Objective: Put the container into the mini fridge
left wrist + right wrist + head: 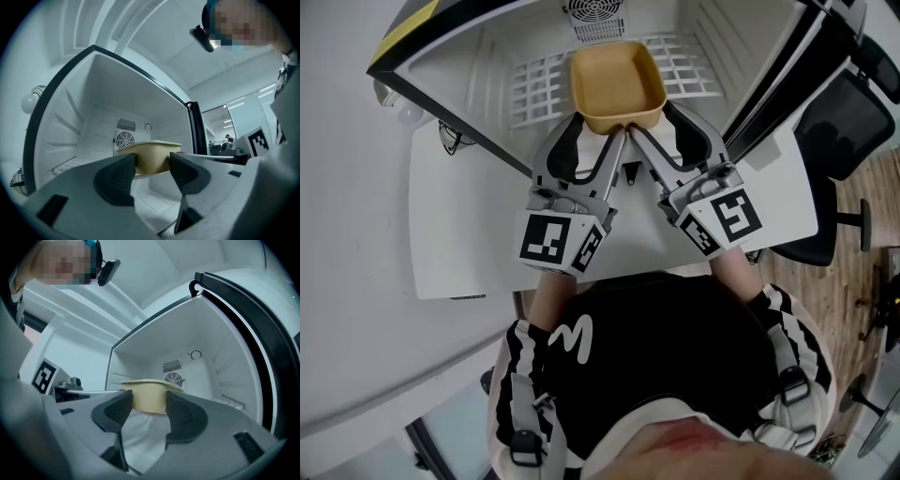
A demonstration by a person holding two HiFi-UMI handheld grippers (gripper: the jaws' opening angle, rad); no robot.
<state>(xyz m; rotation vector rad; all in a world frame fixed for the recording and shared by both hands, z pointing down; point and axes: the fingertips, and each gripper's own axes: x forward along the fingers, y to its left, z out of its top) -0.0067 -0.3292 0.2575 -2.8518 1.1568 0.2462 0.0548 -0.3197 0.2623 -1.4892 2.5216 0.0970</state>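
Note:
A tan square container (617,84) hangs at the mouth of the open mini fridge (487,56), just above its white wire shelf (534,89). My left gripper (602,127) is shut on the container's near left corner and my right gripper (649,127) on its near right corner. In the left gripper view the container (152,157) shows between the dark pads (117,180) of the left gripper (153,165), with the fridge's back wall and fan behind it. The right gripper view shows the same container (149,397) between the jaws of the right gripper (149,405).
The fridge door (787,66) stands open at the right, its black seal toward me. A fan grille (595,14) sits on the back wall. The fridge stands on a white table (469,234). A black office chair (853,122) is at the far right on the wooden floor.

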